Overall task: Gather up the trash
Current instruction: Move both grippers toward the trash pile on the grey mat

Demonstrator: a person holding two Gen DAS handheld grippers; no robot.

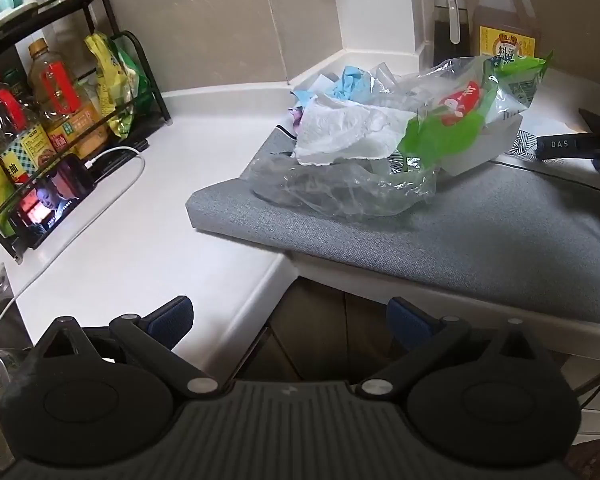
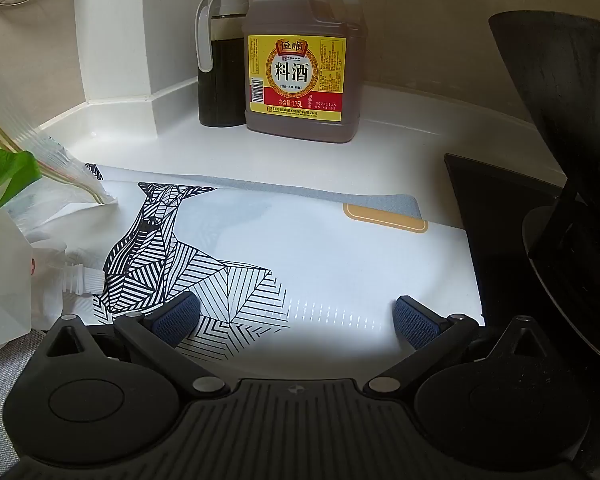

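The trash pile lies on the grey mat, ahead and right of the empty, wide-apart left gripper, and just left of the nearer, equally wide-apart right gripper.

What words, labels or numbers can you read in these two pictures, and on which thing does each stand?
"恒顺", "料酒", "175L": yellow and red label of the big brown plastic jug.
"DAS": black bar of the right gripper.
Small print on the jug, and labels on the rack's bottles: too small or blurred.
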